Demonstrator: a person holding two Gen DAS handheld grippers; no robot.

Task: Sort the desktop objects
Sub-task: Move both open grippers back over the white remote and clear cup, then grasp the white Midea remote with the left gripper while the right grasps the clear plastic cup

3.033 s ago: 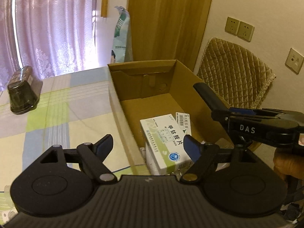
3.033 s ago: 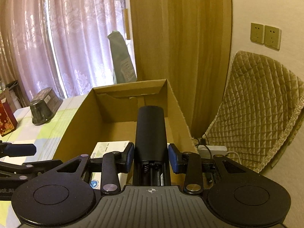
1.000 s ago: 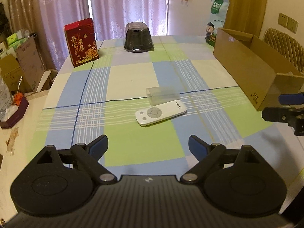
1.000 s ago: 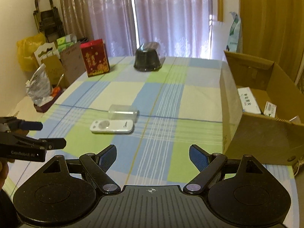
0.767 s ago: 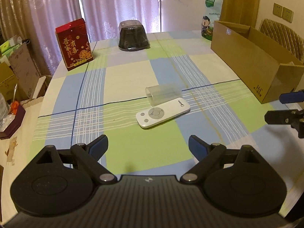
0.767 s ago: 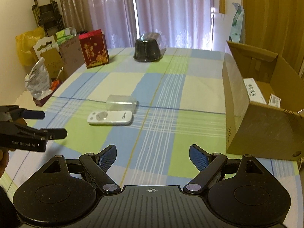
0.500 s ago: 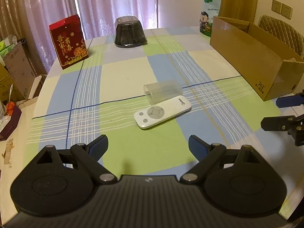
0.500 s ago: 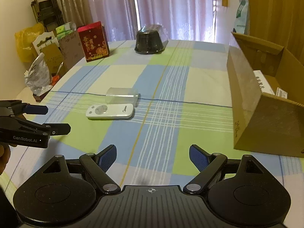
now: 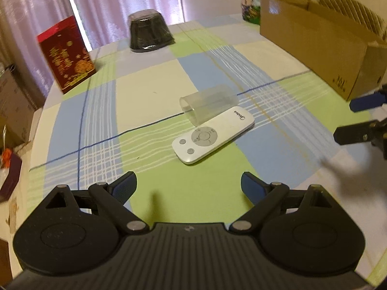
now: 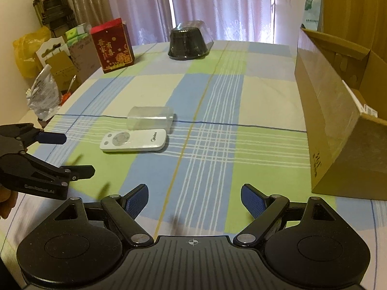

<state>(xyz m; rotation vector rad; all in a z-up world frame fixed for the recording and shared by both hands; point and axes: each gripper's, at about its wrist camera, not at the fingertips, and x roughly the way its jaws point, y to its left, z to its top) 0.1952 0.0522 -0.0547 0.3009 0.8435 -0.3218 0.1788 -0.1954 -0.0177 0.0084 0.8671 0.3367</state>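
A white remote (image 9: 212, 137) (image 10: 134, 140) lies on the checked tablecloth, touching a clear plastic cup (image 9: 208, 106) (image 10: 150, 118) that lies on its side just behind it. My left gripper (image 9: 188, 186) (image 10: 70, 153) hovers open and empty a little short of the remote. My right gripper (image 10: 193, 200) (image 9: 355, 118) is open and empty too, off to the right of the remote. The open cardboard box (image 9: 321, 46) (image 10: 336, 125) stands at the table's right side with small packets inside.
A red gift box (image 9: 65, 53) (image 10: 112, 44) and a dark domed container (image 9: 150, 31) (image 10: 189, 39) stand at the far end of the table. A green snack bag (image 9: 250, 7) is behind the box. Bags and cartons sit off the table's left edge (image 10: 43, 91).
The black remote went into the box three seconds ago and both grippers pulled back over the table. Over the last second both have moved closer to the white remote and cup.
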